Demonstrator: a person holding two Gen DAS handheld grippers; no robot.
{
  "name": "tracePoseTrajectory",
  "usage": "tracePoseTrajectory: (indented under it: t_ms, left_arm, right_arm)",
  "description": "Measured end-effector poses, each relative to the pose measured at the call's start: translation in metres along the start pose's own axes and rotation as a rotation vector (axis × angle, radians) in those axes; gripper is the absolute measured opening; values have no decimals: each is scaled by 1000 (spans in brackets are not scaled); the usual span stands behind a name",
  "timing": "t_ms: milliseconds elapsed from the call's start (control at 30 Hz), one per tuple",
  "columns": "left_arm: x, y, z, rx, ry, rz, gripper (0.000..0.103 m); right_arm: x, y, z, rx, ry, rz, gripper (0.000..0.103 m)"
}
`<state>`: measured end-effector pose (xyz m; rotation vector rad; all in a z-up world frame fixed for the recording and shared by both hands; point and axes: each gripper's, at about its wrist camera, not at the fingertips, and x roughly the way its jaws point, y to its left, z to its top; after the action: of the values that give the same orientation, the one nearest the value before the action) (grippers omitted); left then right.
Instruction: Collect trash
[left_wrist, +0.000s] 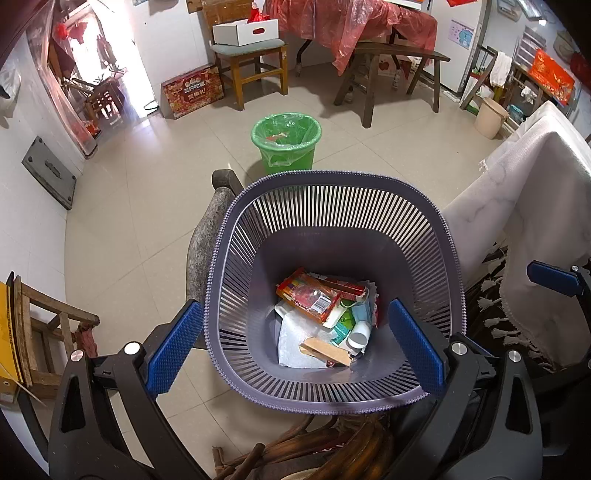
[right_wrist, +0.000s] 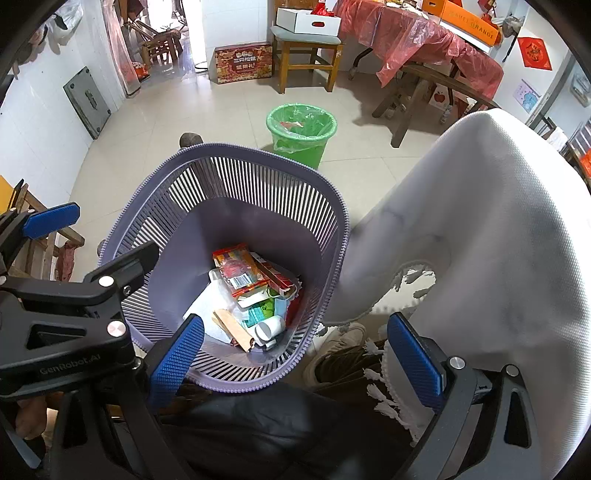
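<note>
pale glossy floor tiles carry a round green bucket (left_wrist: 286, 142) lined with thin plastic, while nearer, the left gripper (left_wrist: 295, 345) spreads its knurled blue pads astride the slatted purple basket (left_wrist: 334, 184) holding crumpled trash (left_wrist: 325, 317), and the right gripper (right_wrist: 295, 356) gapes empty beside white draped cloth (right_wrist: 498, 229).

The basket (left_wrist: 332, 221) sits in the middle, close to both grippers. Trash lies in its bottom: a snack pack (left_wrist: 308, 297) on top, a small bottle (left_wrist: 359, 335) to the right, a wood piece (left_wrist: 325, 351) in front. The bin (left_wrist: 286, 142) stands on the floor behind the basket. A chair (left_wrist: 251, 55) with a box (left_wrist: 245, 31) on it stands behind the bin. A cloth (right_wrist: 480, 240) hangs right of the basket.
</note>
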<state>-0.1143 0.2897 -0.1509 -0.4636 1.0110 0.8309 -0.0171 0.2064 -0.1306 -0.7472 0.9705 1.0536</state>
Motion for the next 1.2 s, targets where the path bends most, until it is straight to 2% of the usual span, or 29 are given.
tracePoseTrajectory:
  t_ms: [1200]
  left_arm:
    - [1,2,1,-4,2,0,96]
  right_arm:
    - [-1,0,1,-2,-4,-4,98]
